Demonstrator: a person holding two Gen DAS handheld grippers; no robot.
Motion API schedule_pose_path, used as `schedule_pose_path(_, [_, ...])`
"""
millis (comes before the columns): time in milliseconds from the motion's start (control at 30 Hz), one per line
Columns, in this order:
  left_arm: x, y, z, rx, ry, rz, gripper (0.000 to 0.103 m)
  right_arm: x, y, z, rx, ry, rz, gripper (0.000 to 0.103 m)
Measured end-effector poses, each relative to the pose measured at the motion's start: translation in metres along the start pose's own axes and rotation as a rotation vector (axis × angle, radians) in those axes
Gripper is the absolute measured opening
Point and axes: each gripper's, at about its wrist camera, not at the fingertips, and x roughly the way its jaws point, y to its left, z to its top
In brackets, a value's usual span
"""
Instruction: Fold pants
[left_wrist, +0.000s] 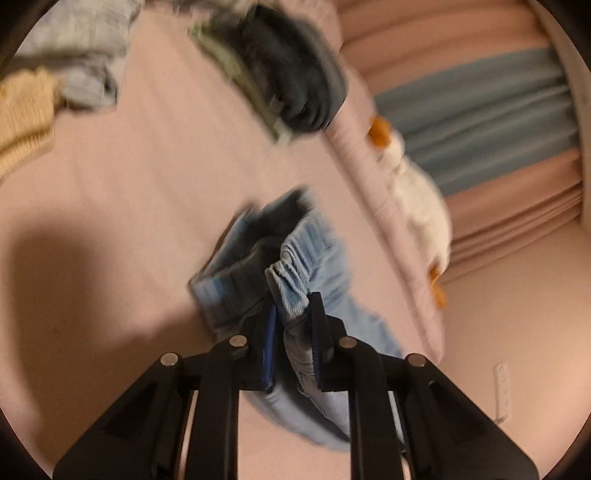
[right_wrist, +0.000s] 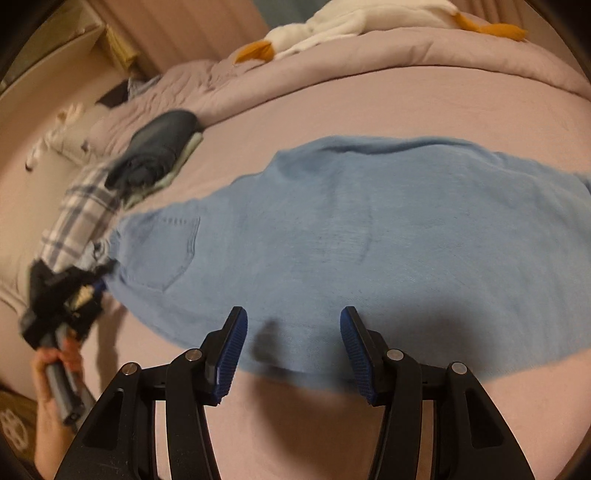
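On the pink bed (right_wrist: 369, 107), light blue pants (right_wrist: 351, 229) lie spread lengthwise, waist at the left, legs running right. A back pocket (right_wrist: 173, 251) faces up near the waist.

Left gripper (left_wrist: 291, 325): clamped on the bunched elastic waistband (left_wrist: 291, 284); fabric fills the gap between the blue pads (left_wrist: 269, 343). In the right wrist view the same gripper (right_wrist: 70, 295) sits at the pants' left end, the person's hand (right_wrist: 55, 362) on its handle. The left view is motion-blurred, so whether the waist is lifted off the bed or only pinched cannot be told.

Right gripper (right_wrist: 291, 347): jaws wide apart, holding nothing, over the near edge of the pants about mid-length. Contact with the cloth cannot be told.

Progress, as judged:
- Pants appear one leg over the other, since only one broad panel shows; uncertain, blur.
- Lengthwise fold (waist to hem) not done; the garment is at full length.
- Likely step in hand: waist gripped at the left, second hold not yet taken.
- Left to do: take that hold, carry one end over the other, flatten, perhaps fold again.

Elsewhere: a dark folded stack (right_wrist: 159, 151) at far left, a plaid garment (right_wrist: 81, 218) beside it, a white plush goose (right_wrist: 351, 22) on the far quilt (right_wrist: 406, 55).
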Motion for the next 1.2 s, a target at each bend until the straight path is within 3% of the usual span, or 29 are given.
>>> schedule_pose_path(67, [-0.014,-0.002,0.003,0.006,-0.045,-0.014,0.015,0.001,0.004,0.001,-0.012,0.008,0.002,0.054])
schedule_pose_path(133, [-0.011,-0.004,0.003,0.043,-0.019,0.007,0.015,0.0,0.011,0.0,-0.05,0.012,0.007,0.054])
schedule_pose_path(267, [0.005,0.015,-0.007,0.068,0.098,0.16,0.017,0.024,0.019,-0.01,-0.139,0.096,-0.083,0.054])
schedule_pose_path(333, [-0.005,0.024,-0.008,0.071,0.11,0.191,0.033,0.021,0.019,-0.011,-0.181,0.106,-0.086,0.054])
schedule_pose_path(367, [-0.013,0.028,-0.005,0.063,0.107,0.203,0.046,0.019,0.018,-0.009,-0.193,0.127,-0.079,0.054])
schedule_pose_path(433, [-0.027,0.024,-0.002,0.099,0.062,0.243,0.043,0.011,0.012,0.005,-0.173,0.143,-0.013,0.054])
schedule_pose_path(500, [-0.039,0.005,0.004,0.196,-0.004,0.291,0.044,0.003,0.003,0.03,-0.132,0.11,0.053,0.054])
schedule_pose_path(567, [-0.043,-0.018,0.007,0.262,-0.023,0.266,0.052,0.005,-0.005,0.066,-0.117,0.076,0.04,0.054])
schedule_pose_path(667, [-0.028,-0.058,0.0,0.38,0.014,0.182,0.062,0.024,-0.017,0.117,-0.093,0.072,0.033,0.054])
schedule_pose_path(800, [0.027,-0.096,-0.016,0.43,0.166,0.05,0.065,0.06,-0.022,0.163,-0.07,0.13,0.053,0.054])
schedule_pose_path(867, [0.058,-0.104,-0.024,0.457,0.222,0.036,0.065,0.081,-0.022,0.173,-0.075,0.182,0.047,0.054])
schedule_pose_path(1033, [0.107,-0.09,-0.032,0.445,0.292,0.066,0.063,0.119,-0.021,0.169,-0.064,0.363,0.095,0.054])
schedule_pose_path(1067, [0.113,-0.086,-0.032,0.45,0.3,0.088,0.059,0.121,-0.018,0.168,-0.081,0.37,0.108,0.049])
schedule_pose_path(1100, [0.121,-0.082,-0.032,0.459,0.315,0.118,0.047,0.121,-0.015,0.167,-0.103,0.371,0.115,0.039])
schedule_pose_path(1133, [0.124,-0.078,-0.032,0.471,0.325,0.165,0.035,0.12,-0.011,0.167,-0.117,0.374,0.135,0.008])
schedule_pose_path(1167, [0.125,-0.068,-0.031,0.476,0.332,0.222,0.008,0.12,-0.009,0.169,-0.103,0.377,0.156,0.008])
schedule_pose_path(1200, [0.123,-0.059,-0.026,0.46,0.33,0.24,0.005,0.119,-0.008,0.171,-0.106,0.366,0.163,0.008])
